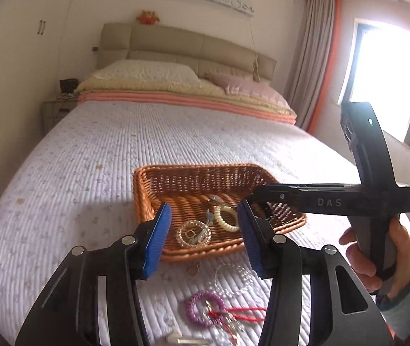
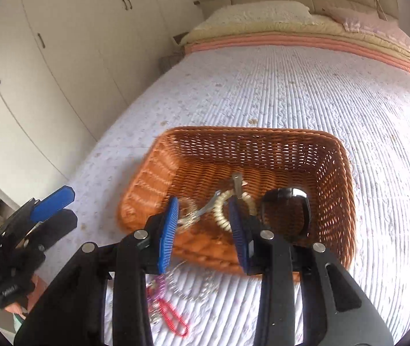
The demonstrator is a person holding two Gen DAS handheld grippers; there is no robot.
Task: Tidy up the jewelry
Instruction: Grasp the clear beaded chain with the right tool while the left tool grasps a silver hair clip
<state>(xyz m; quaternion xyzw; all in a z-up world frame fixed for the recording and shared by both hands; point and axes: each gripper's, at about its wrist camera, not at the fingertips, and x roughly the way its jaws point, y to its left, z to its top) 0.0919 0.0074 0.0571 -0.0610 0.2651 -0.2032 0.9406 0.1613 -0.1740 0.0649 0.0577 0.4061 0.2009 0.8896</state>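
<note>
lying on the quilted bed [image 1: 95, 155] is a brown wicker basket [image 1: 193, 178], and it holds several pieces of jewelry. inside it, a clear beaded bracelet [image 1: 193, 233] rests near the front wall, a cream spiral hair tie [image 1: 225, 218] lies just beside it, and a metal hair clip [image 2: 237, 183] sits behind the tie. a dark shiny object [image 2: 291, 201] lies at the right side of the basket; i cannot tell what it is.

outside the basket, on the bed close to its front rim, a purple spiral hair tie [image 1: 205, 307] lies with a red cord [image 1: 248, 314] and a clear bead strand [image 1: 235, 276], all near each other.

the left tongs [image 1: 205, 239] are spread wide above the front rim of the basket and pinch nothing. the right tongs [image 2: 205, 227] are also spread, with nothing between the blue pads [image 2: 168, 230], over the front part of the basket.
</note>
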